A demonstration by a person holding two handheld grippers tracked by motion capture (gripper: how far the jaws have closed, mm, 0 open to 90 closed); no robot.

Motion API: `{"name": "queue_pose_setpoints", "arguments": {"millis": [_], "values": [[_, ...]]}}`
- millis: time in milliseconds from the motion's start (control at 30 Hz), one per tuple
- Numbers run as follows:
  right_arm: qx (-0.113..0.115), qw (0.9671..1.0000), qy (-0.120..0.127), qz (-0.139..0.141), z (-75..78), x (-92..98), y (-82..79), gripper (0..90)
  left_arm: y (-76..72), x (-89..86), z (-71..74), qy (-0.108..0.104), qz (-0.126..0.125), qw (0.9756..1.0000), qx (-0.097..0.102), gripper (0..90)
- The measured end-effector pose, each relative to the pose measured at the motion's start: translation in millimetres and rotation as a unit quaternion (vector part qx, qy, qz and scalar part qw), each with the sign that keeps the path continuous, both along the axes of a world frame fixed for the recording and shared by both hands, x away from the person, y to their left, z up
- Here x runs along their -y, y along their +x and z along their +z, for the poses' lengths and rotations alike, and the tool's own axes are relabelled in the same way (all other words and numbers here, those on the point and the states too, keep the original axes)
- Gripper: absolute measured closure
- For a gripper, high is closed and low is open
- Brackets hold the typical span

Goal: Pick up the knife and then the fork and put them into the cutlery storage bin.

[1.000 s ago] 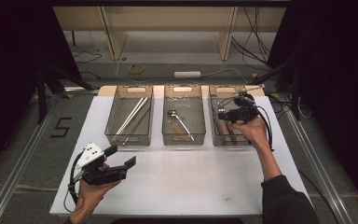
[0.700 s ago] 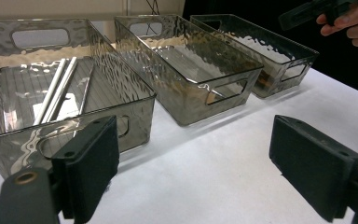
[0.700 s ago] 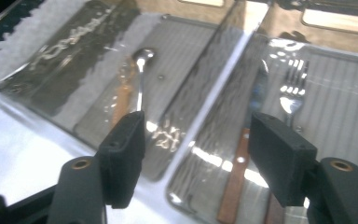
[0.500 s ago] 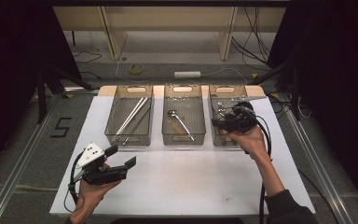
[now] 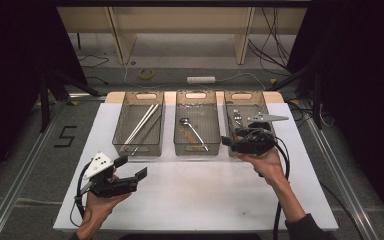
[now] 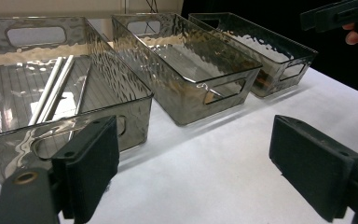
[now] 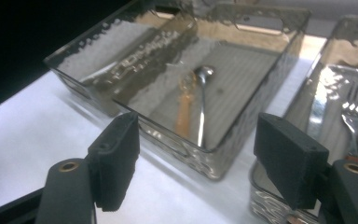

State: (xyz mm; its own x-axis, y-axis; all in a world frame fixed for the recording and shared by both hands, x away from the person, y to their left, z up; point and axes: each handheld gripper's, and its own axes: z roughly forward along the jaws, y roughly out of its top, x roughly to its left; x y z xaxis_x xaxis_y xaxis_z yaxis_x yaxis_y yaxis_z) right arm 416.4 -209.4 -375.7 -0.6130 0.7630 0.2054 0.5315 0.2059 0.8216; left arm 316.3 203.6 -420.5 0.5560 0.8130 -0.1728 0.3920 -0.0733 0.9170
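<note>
Three smoky clear bins stand side by side on the white surface, and both tongs are spread wide with nothing between their pads. The right tongs hang low over the near end of the right bin, tips turned toward the middle bin; their jaws have just been opening, and no object sits between them. In the right gripper view, the right tongs frame the near corner of the middle bin, where a spoon lies lengthwise on the ribbed floor beyond the pads, its bowl at the far end. A fork rests in the right bin, just beyond the right-hand pad, tines pointing away from the tongs. In the high view the fork lies ahead of the right tongs, inside the same bin they hover over.

The left tongs are held above bare surface, well short of the left bin. In the left gripper view, the left tongs look across open surface at the bins; long metal rods, likely chopsticks, lie in the left bin just beyond the left-hand pad. The other hand's gripper shows at the top right corner of that view.
</note>
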Motion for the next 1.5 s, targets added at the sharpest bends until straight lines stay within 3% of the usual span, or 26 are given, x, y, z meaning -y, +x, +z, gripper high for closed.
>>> {"name": "queue_pose_setpoints", "arguments": {"millis": [867, 1500], "values": [[0.043, 0.9971, 0.025, 0.058, -26.9, -4.6, -51.5, 29.3, -1.0, 1.3, -1.6, -0.008, -0.018, 0.9998, -0.009, 15.4], [0.073, 0.9950, 0.041, 0.054, -41.0, 17.1, -79.5, 28.9, -0.7, 3.3, -2.1, -0.012, -0.034, 0.9992, -0.015, 15.4]]}}
